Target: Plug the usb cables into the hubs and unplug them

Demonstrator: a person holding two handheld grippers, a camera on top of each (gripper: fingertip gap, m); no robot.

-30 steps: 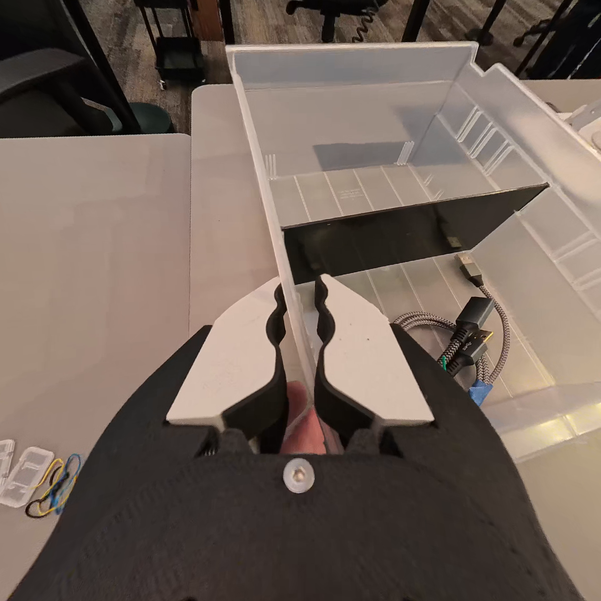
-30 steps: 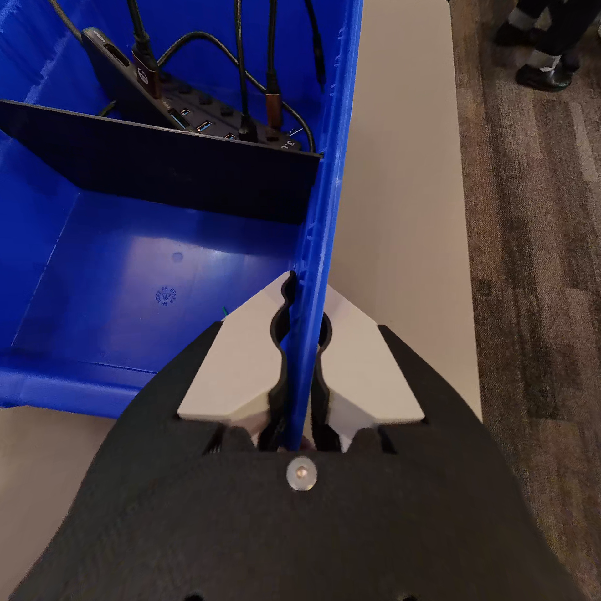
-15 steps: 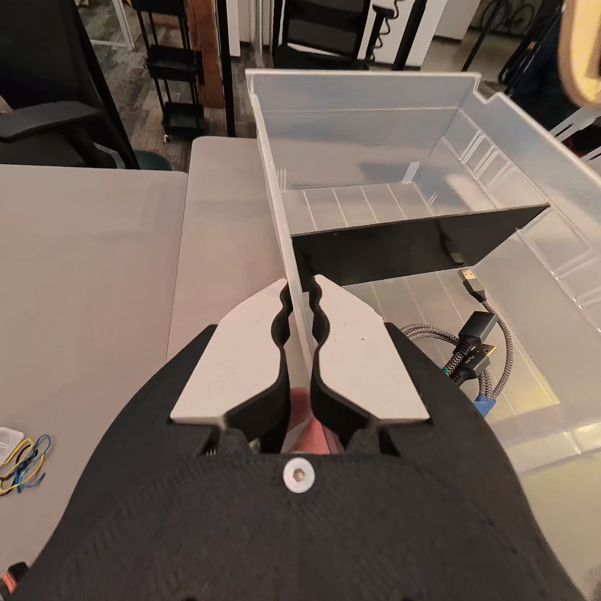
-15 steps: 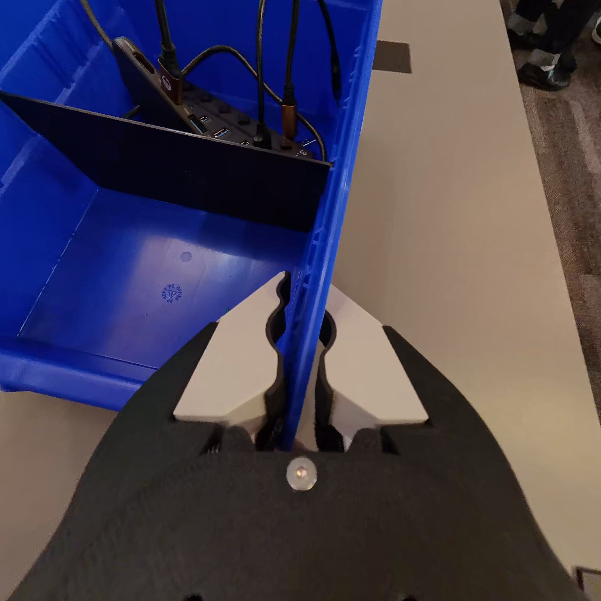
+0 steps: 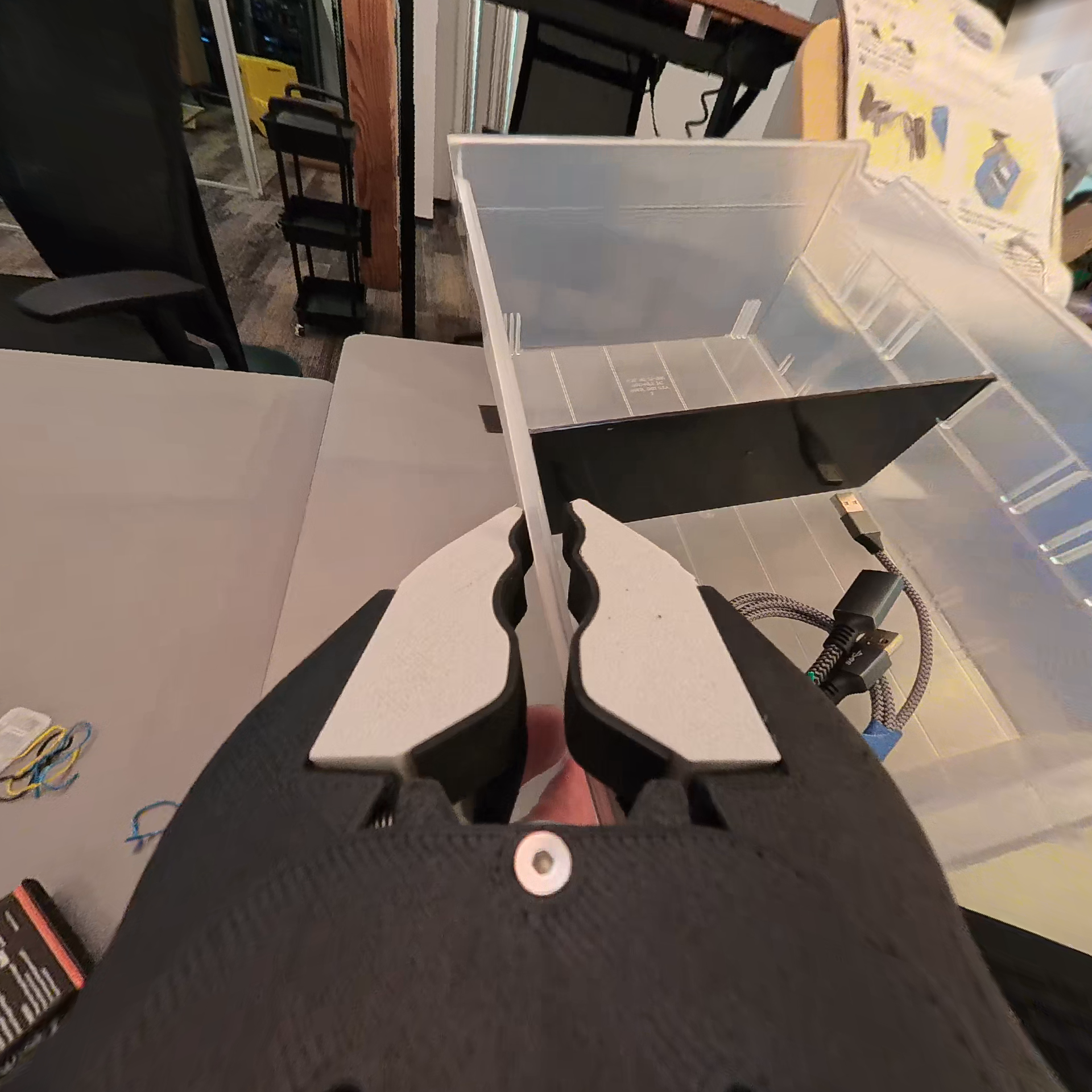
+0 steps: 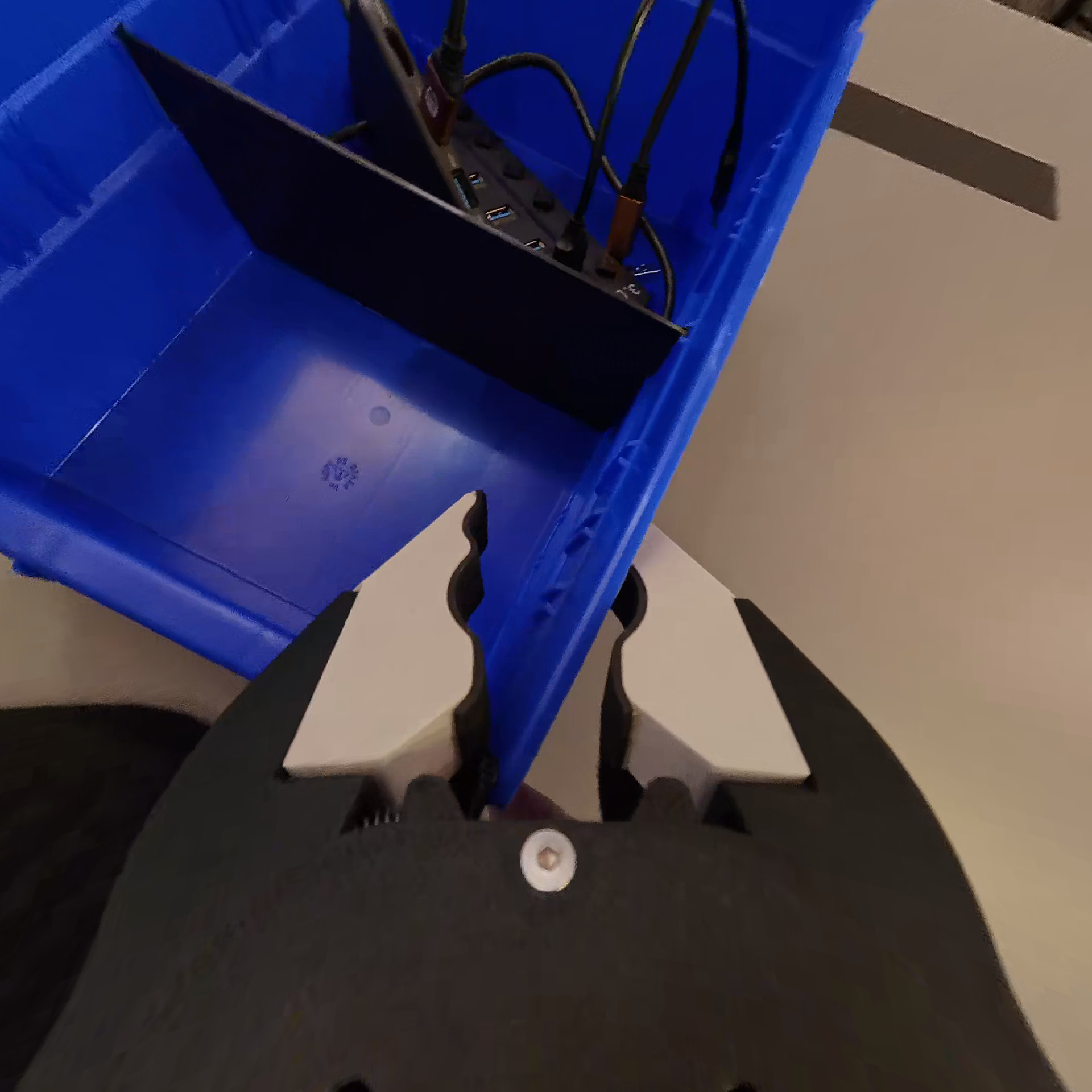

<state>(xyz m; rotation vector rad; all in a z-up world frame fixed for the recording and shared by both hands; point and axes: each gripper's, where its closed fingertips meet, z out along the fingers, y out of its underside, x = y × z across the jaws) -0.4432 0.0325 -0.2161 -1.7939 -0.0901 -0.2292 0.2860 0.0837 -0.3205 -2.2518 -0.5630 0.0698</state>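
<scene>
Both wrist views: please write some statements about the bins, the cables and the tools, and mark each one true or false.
1. The left tool has the clear bin side wall between its fingers. True.
2. The braided cables lie behind the black divider. False: they lie in the near compartment, in front of it.
3. The right tool is clamped tight on the blue bin. False: its jaws stand apart around the wall.
4. The hub has black cables plugged in. True.

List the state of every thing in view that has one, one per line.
Left tool: shut on clear plastic bin's side wall.
Right tool: open, straddling blue plastic bin's wall.
Braided grey USB cables: loose, unplugged, in clear bin.
Black USB hub: several cables plugged in, some ports free.
</scene>
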